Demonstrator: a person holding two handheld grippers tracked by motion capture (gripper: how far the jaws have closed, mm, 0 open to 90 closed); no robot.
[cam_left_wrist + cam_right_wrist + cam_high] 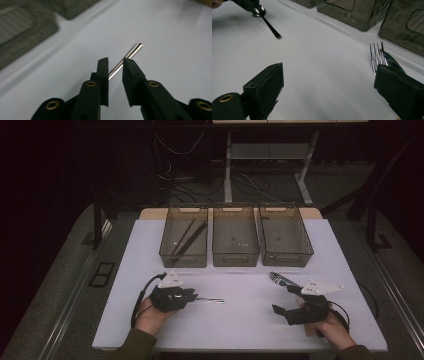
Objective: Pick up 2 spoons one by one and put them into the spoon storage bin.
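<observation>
A metal spoon (211, 300) lies on the white board, its handle pointing right, away from my left gripper (193, 296). In the left gripper view the spoon's handle (132, 51) shows through the narrow gap of my left gripper (115, 61); its jaws stand a little apart and do not press on it. The right gripper view has the spoon's bowl (259, 11) right at that gripper's tips. My right gripper (286, 300) (329, 67) is wide open with nothing between its fingers. A fork (374, 56) and a serrated knife (391, 59) lie just beyond its right jaw.
Three dark see-through bins stand in a row at the back of the board (240, 325): the left bin (183, 260) holds long dark sticks (191, 238), the middle bin (235, 260) and right bin (287, 259) look bare. Fork and knife (277, 279) lie before the right bin.
</observation>
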